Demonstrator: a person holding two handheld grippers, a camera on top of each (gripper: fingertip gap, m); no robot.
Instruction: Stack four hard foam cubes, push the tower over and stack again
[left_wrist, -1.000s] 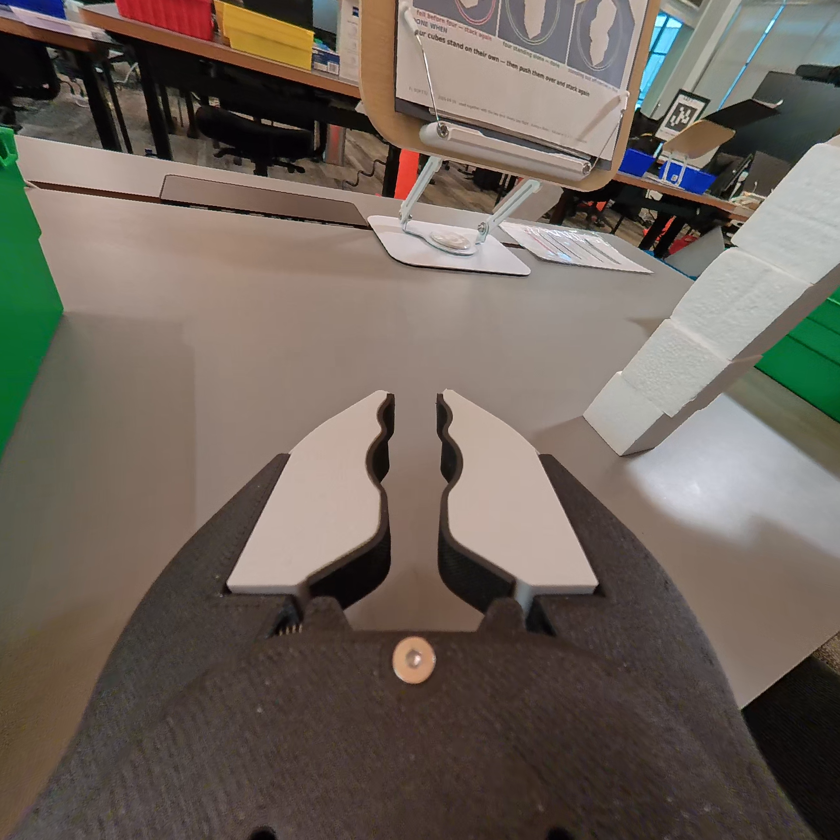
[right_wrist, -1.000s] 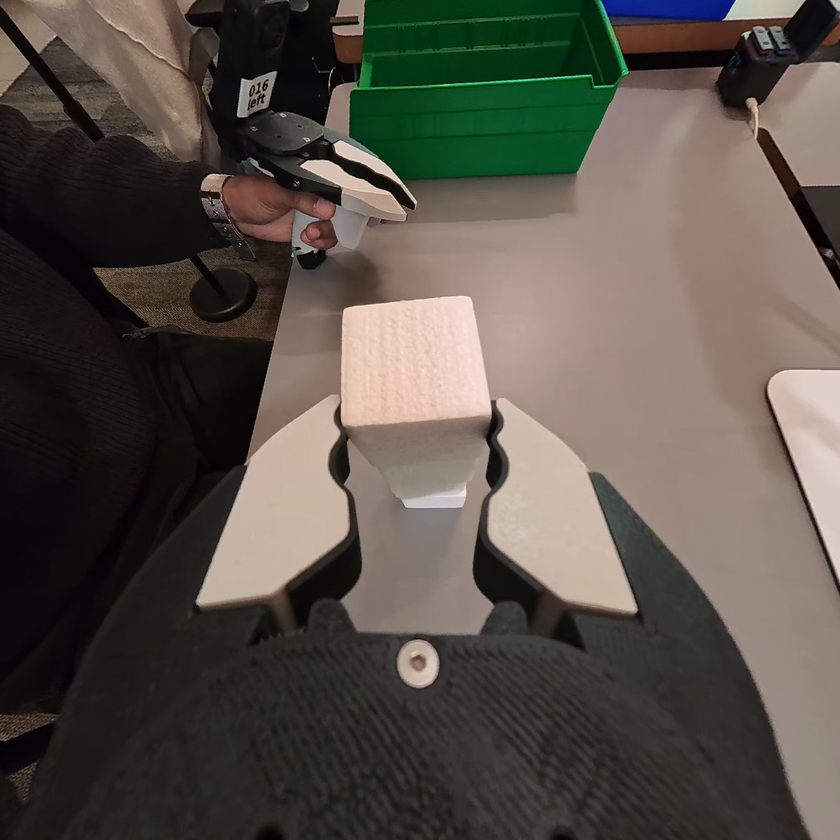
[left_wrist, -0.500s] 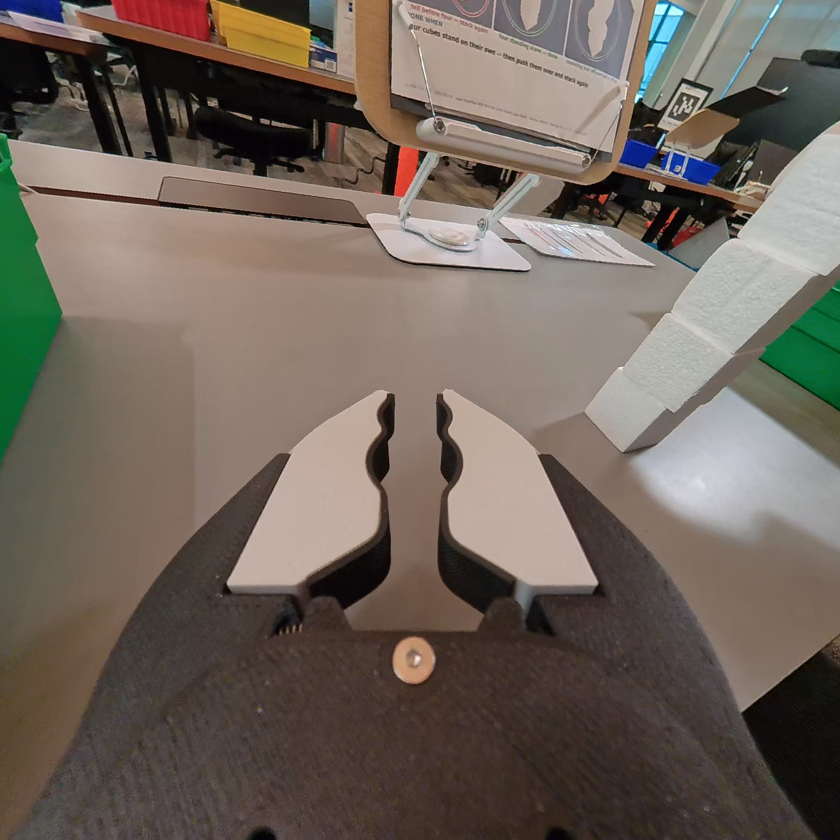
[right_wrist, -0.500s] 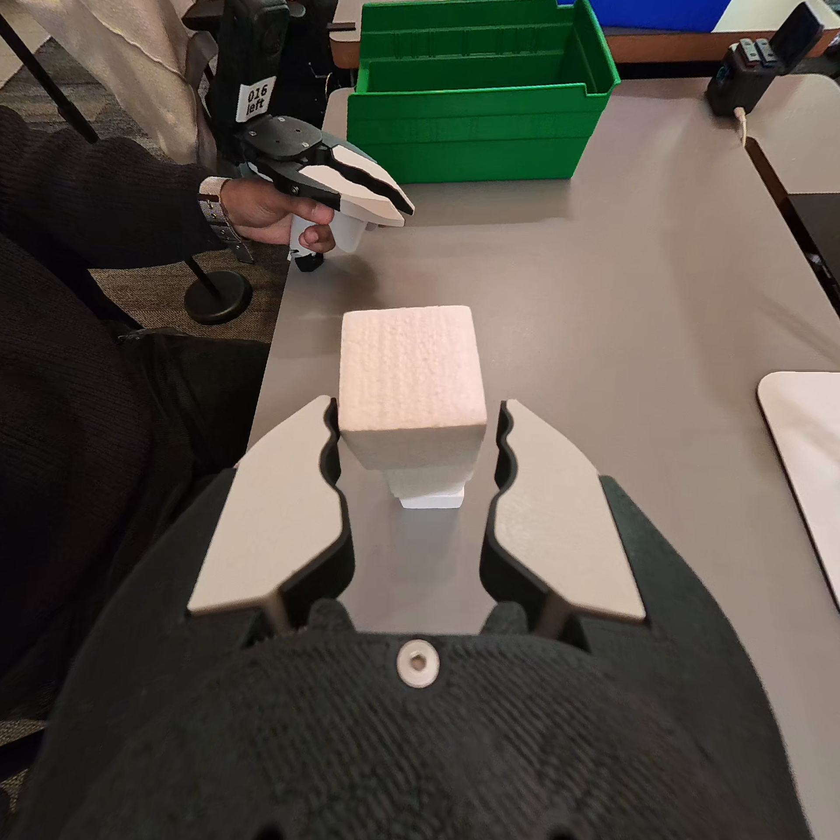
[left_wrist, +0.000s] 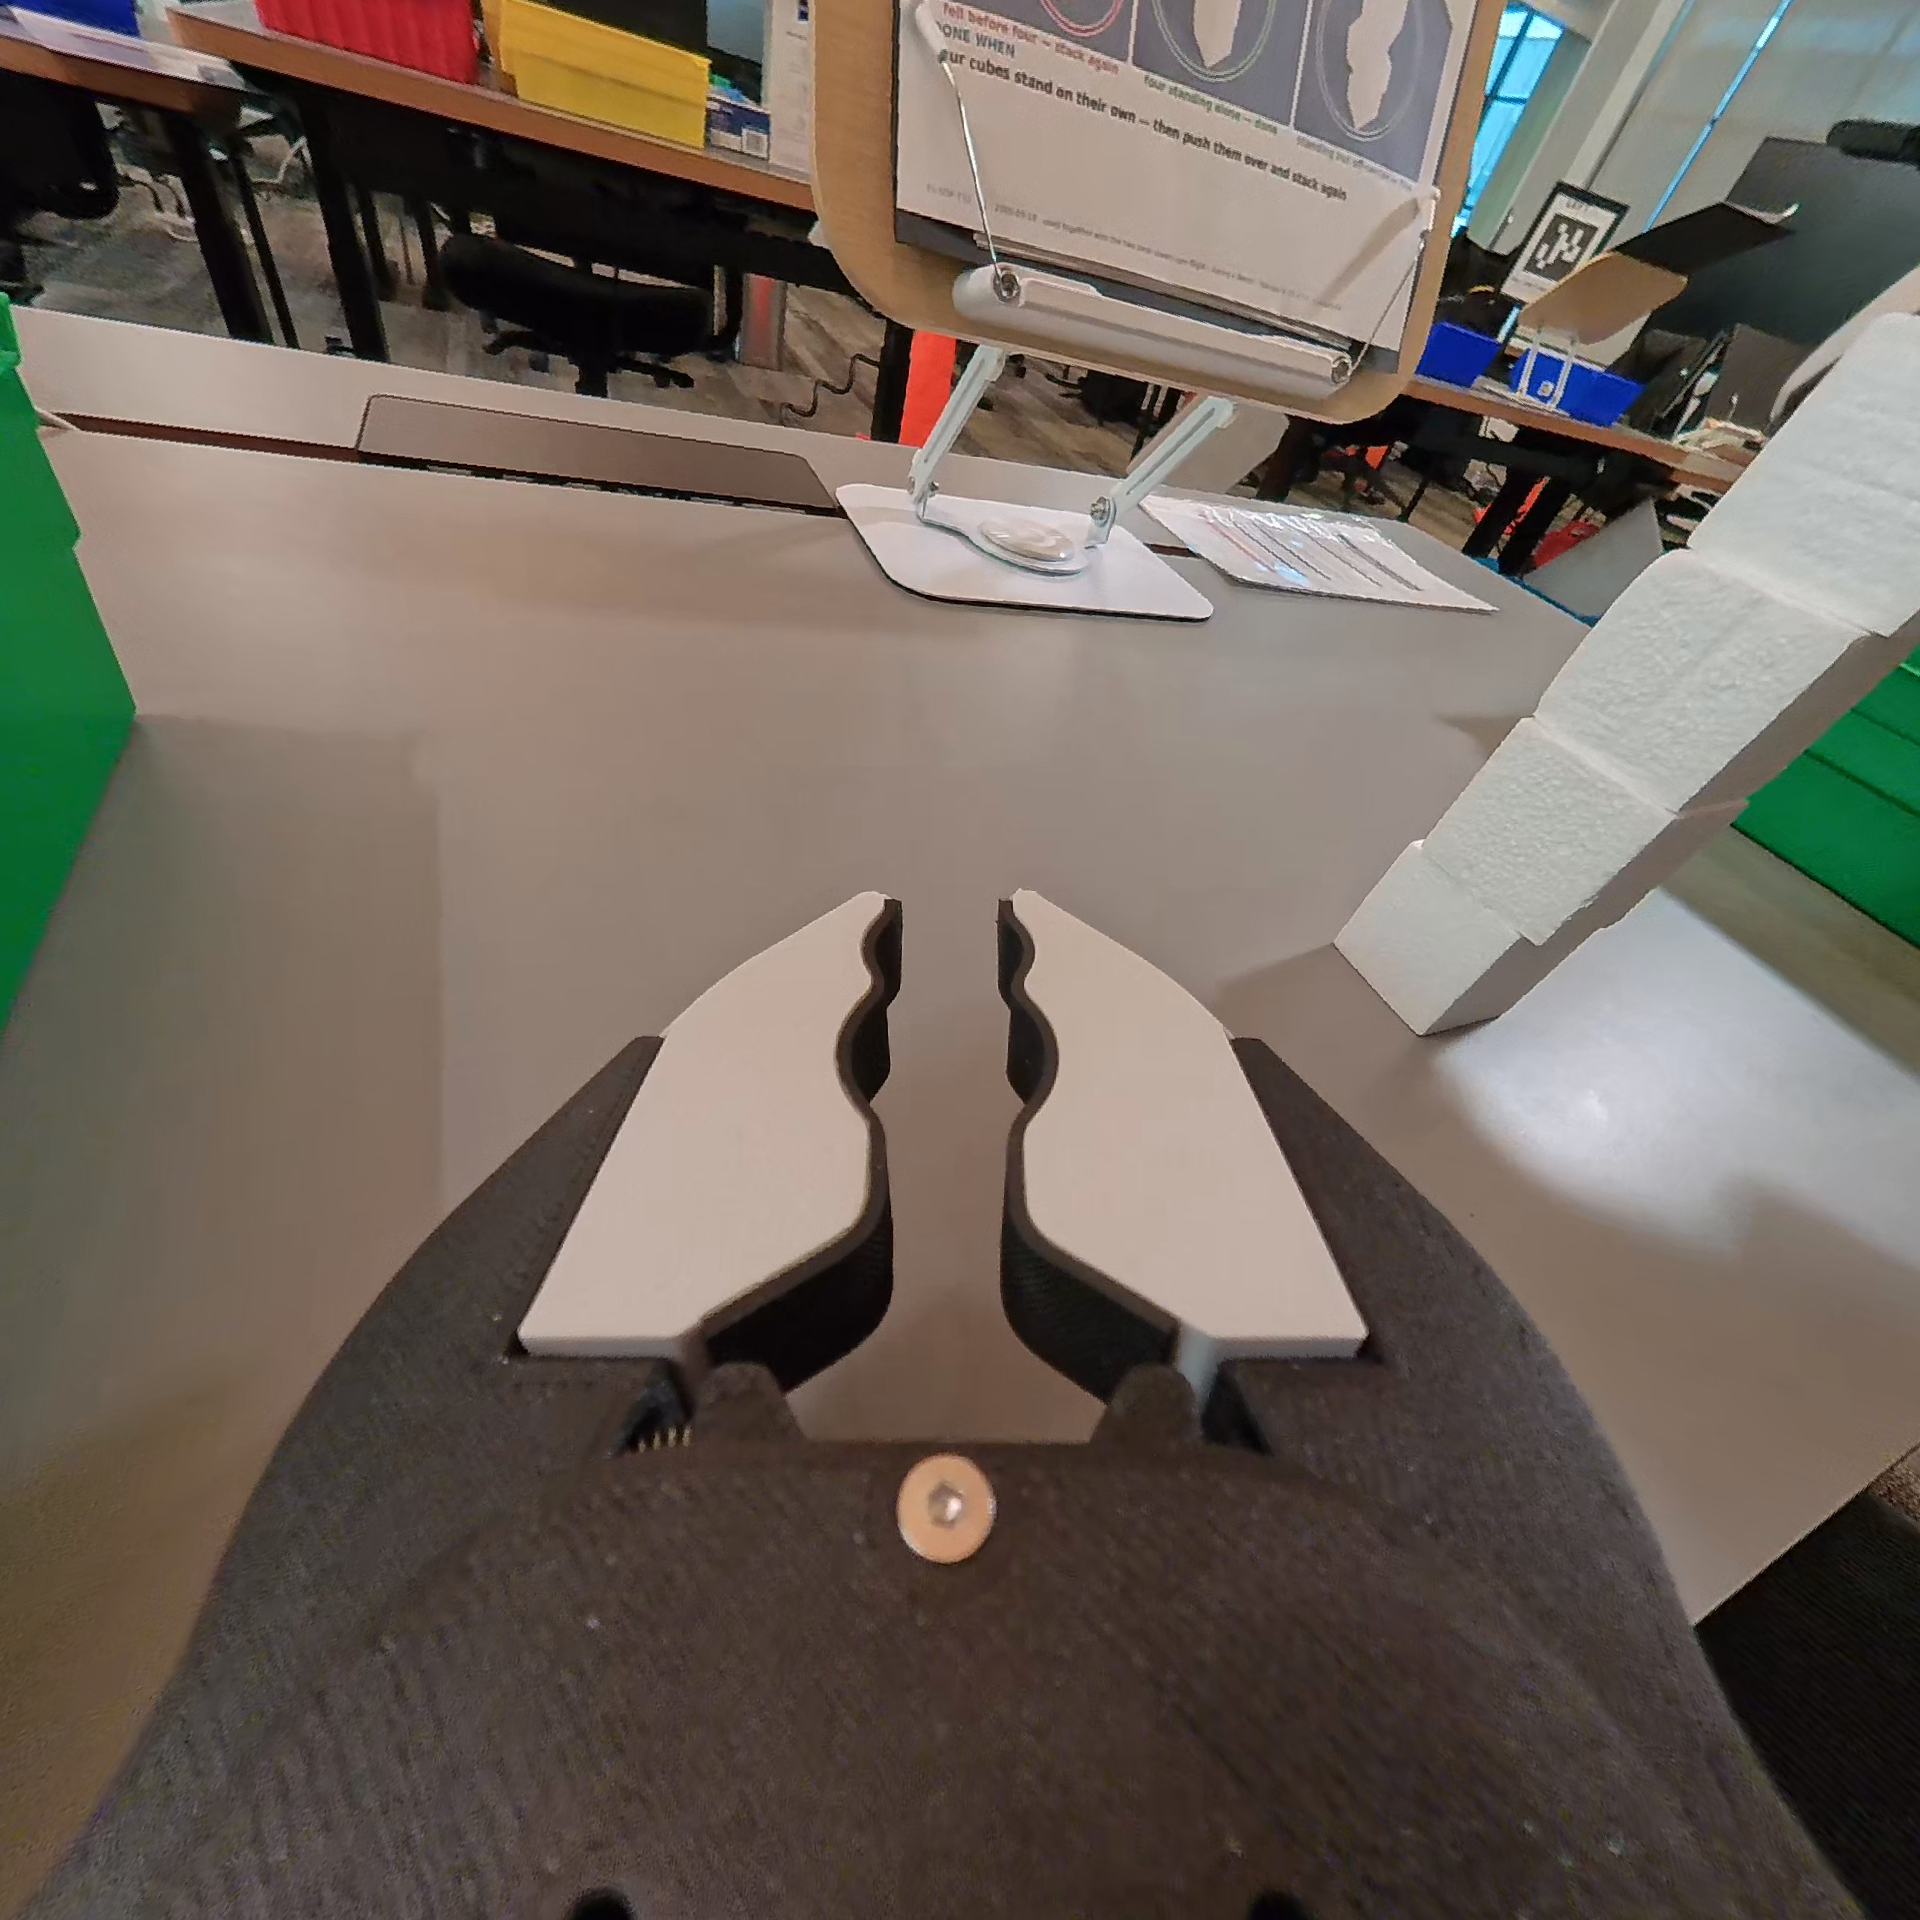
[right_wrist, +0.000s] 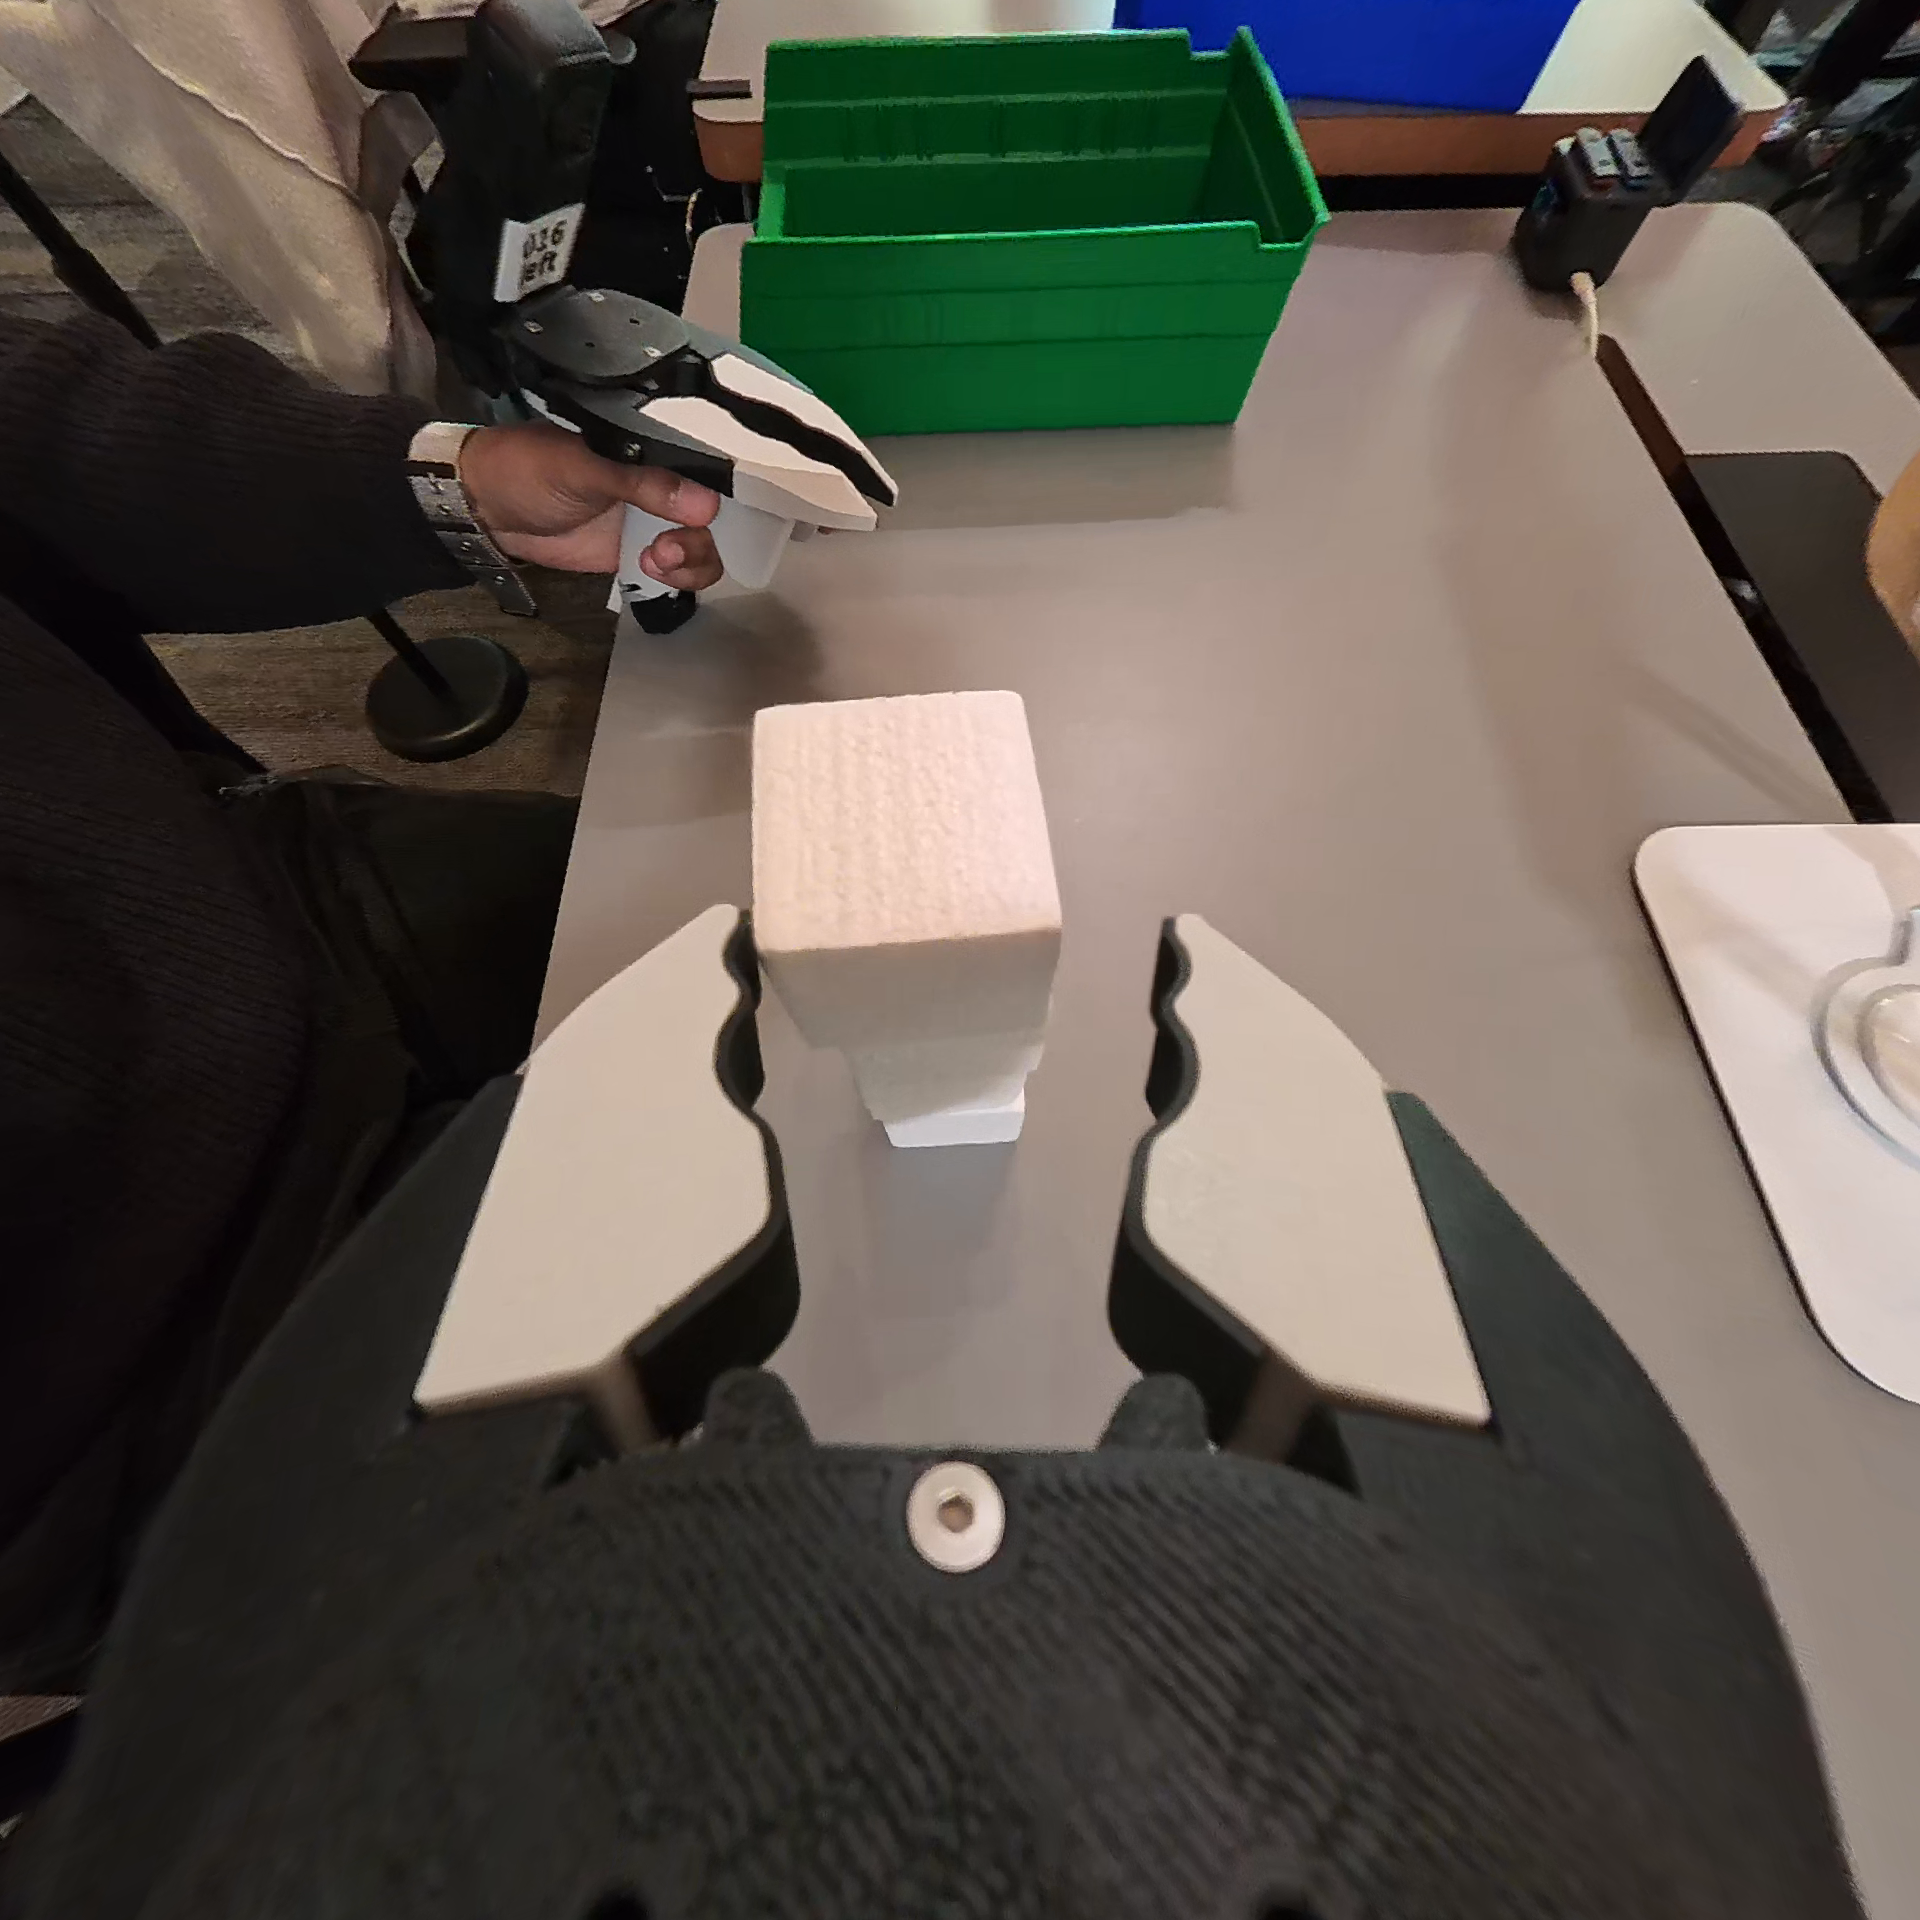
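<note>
A stack of several white foam cubes (right_wrist: 899, 821) stands upright on the grey table (right_wrist: 1351, 675). My right gripper (right_wrist: 951, 920) is open above and around the top cube. Its left finger (right_wrist: 623, 1122) is right beside the cube's edge and its right finger (right_wrist: 1278, 1143) is well apart from it. In the left wrist view the stack (left_wrist: 1621, 748) rises at the right. My left gripper (left_wrist: 948, 902) is shut and empty, low over the table to the left of the stack. It also shows in the right wrist view (right_wrist: 873, 499), held in a hand.
A green bin (right_wrist: 1018, 301) stands at the table's far end and shows at the left edge of the left wrist view (left_wrist: 52, 675). A document stand on a white base (left_wrist: 1039, 566) and a flat sheet (left_wrist: 1309, 551) are behind. A black device (right_wrist: 1590, 218) sits far right. There is about 25 centimeters between the tips of the two grippers. Between my right fingertips and the stack (left_wrist: 1621, 748) there is roughly 9 centimeters.
My right gripper has opened and let go of the top foam cube, and the stack stands on its own. The left gripper has hardly moved.
</note>
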